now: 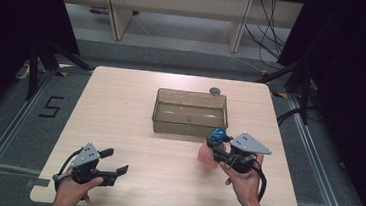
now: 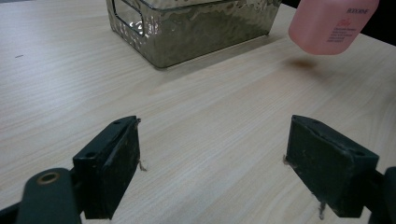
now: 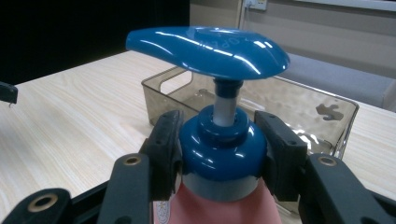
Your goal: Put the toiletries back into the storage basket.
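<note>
A pink pump bottle (image 1: 207, 156) with a blue pump head (image 3: 208, 46) hangs just above the table, near the front right corner of a clear smoky tray (image 1: 189, 127). My right gripper (image 1: 215, 148) is shut on the bottle's blue collar (image 3: 219, 158), one pad on each side. In the left gripper view the bottle (image 2: 331, 23) floats over its own shadow, clear of the wood. My left gripper (image 1: 116, 161) rests low at the table's front left, jaws wide open (image 2: 212, 154) with bare table between them.
The tray (image 2: 196, 28) holds nothing that I can see; its far rim (image 3: 345, 105) lies beyond the bottle. A small dark round object (image 1: 215, 91) sits at the table's far edge behind the tray. Black curtains flank the table.
</note>
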A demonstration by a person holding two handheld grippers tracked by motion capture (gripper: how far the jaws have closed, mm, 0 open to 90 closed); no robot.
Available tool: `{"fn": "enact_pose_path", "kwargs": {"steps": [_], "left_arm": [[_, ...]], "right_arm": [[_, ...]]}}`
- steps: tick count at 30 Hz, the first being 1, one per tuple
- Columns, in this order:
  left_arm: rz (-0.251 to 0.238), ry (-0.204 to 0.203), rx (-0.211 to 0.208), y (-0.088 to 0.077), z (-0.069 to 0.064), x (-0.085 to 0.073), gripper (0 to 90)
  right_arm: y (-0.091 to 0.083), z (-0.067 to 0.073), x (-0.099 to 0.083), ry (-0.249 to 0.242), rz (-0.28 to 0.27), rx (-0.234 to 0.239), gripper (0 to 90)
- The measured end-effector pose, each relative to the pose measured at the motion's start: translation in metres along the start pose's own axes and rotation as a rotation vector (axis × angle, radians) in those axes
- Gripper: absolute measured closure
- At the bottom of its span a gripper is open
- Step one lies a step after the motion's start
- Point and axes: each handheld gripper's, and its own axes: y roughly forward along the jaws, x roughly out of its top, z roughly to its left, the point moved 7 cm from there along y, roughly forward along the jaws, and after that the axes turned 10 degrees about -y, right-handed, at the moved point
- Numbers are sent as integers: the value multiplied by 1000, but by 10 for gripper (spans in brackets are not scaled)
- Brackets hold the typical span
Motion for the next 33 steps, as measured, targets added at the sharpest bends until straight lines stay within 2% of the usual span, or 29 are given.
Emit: {"fn": "enact_pose_path", "kwargs": {"steps": [1, 5, 10, 20, 24, 27, 30, 32, 33], "left_arm": [[0, 0, 0, 0, 0, 0, 171], [15, 6, 5, 0, 1, -1, 166], [12, 7, -5, 1, 1, -2, 166], [14, 10, 4, 1, 1, -2, 166], [14, 11, 4, 1, 1, -2, 166], [10, 13, -3, 1, 1, -1, 166], [11, 15, -2, 1, 1, -1, 166], [8, 12, -5, 1, 1, -1, 166], [8, 12, -5, 1, 1, -1, 166]], "right_arm": [[0, -2, 1, -19, 0, 2, 537], [3, -8, 7, -3, 7, 6, 537], [6, -15, 20, -24, 0, 1, 537], [11, -25, 43, -29, -3, 5, 538], [14, -28, 48, -23, 0, 16, 538], [17, -33, 54, -26, 5, -1, 538], [20, -35, 57, -19, 3, 6, 537], [24, -42, 61, -44, -5, -9, 538], [24, -42, 61, -33, 11, 1, 538]]}}
